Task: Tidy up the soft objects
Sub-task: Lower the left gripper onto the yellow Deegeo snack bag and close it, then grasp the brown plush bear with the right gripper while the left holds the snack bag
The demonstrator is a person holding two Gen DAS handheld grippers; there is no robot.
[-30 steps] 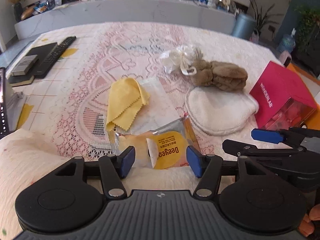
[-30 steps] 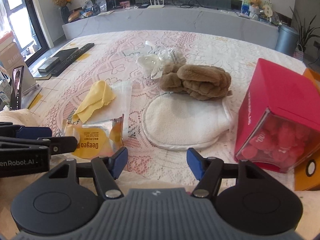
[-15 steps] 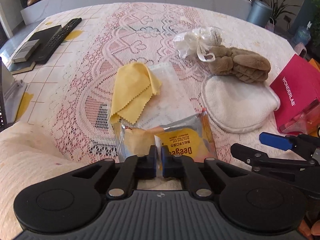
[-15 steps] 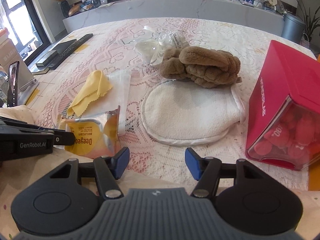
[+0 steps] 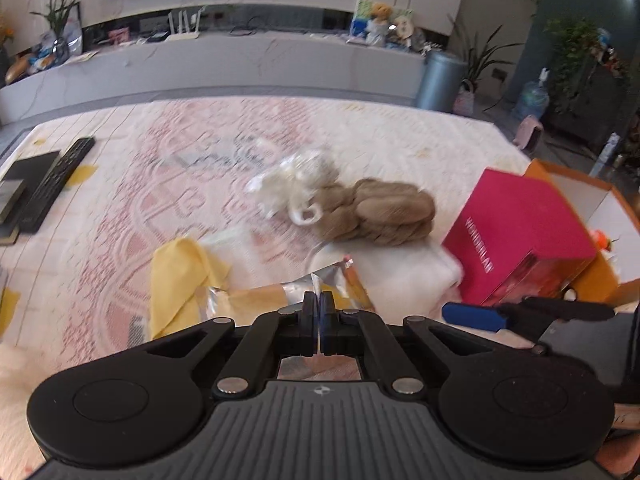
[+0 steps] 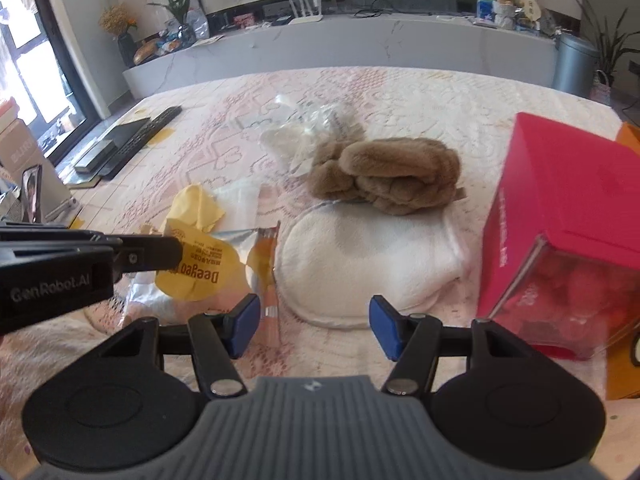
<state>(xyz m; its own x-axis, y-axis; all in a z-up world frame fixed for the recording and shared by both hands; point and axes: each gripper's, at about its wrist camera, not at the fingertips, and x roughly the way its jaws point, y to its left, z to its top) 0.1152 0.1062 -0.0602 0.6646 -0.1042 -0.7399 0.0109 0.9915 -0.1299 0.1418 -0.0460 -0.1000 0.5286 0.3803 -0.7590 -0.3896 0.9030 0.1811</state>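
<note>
Left gripper clamped on the edge of the foil packet, right gripper apart and empty.

The packet hangs just above the lace-covered table, near its front edge, beside the yellow cloth. To do this step well, I think the grip should sit deeper on the packet, because only a thin edge is caught, and the lift should be slow. I count one packet, one yellow cloth, one white round pad, one brown furry thing, one white ribbon bundle, one red box.
</note>
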